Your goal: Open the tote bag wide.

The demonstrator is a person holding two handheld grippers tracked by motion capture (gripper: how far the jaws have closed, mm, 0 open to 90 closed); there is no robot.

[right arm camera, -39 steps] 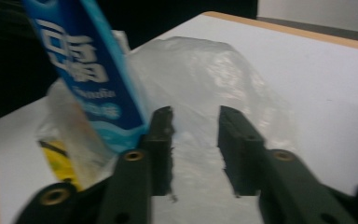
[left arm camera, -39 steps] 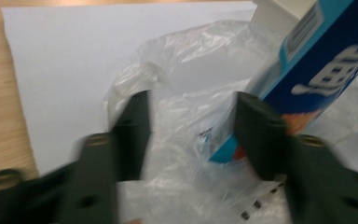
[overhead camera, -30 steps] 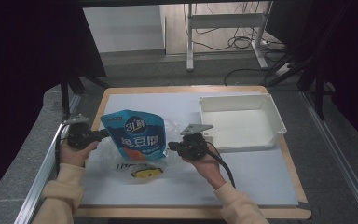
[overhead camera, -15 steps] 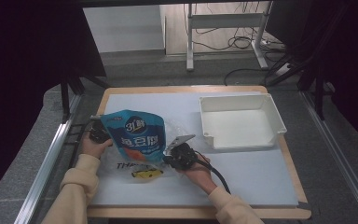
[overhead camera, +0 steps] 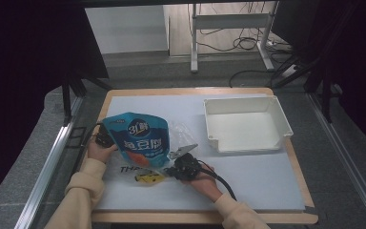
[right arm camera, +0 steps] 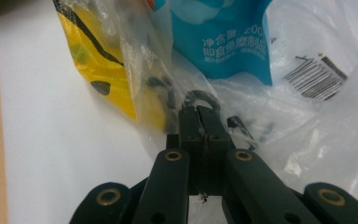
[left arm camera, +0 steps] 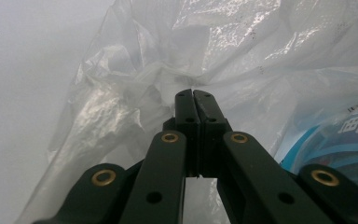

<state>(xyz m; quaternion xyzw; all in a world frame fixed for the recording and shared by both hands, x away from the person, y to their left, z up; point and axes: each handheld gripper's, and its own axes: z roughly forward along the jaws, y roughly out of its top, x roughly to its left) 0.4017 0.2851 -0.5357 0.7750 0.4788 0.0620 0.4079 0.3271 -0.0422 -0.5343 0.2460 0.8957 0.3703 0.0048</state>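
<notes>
High view: table (overhead camera: 267,191) w/ white mat. Blue snack pouch (overhead camera: 140,143) stands near left-centre, inside a clear plastic bag (overhead camera: 178,136). Yellow packet (overhead camera: 148,178) lies at pouch's foot, on the mat. White tray (overhead camera: 245,125) sits well apart at right, nothing in it. Your left tool (overhead camera: 104,139) is at pouch's left edge, mostly hidden behind it; your left hand (overhead camera: 100,151) is just below. Your right tool (overhead camera: 183,167) is at pouch's lower right, grey plate on top, cable trailing toward you.

Left gripper view: your left tool (left arm camera: 194,95), jaws pressed together, tips buried in crumpled clear bag (left arm camera: 135,102). Film looks pinched betw. them, but can't tell for sure. Blue pouch (left arm camera: 331,140) shows thru film at right. White mat (left arm camera: 23,93) at left.

Right gripper view: your right tool (right arm camera: 198,114), jaws closed on a fold of clear bag (right arm camera: 307,121). Yellow packet (right arm camera: 98,60) inside film, just left of tips. Blue pouch (right arm camera: 219,37) above, printed text on it. Barcode label (right arm camera: 314,77) at right.
</notes>
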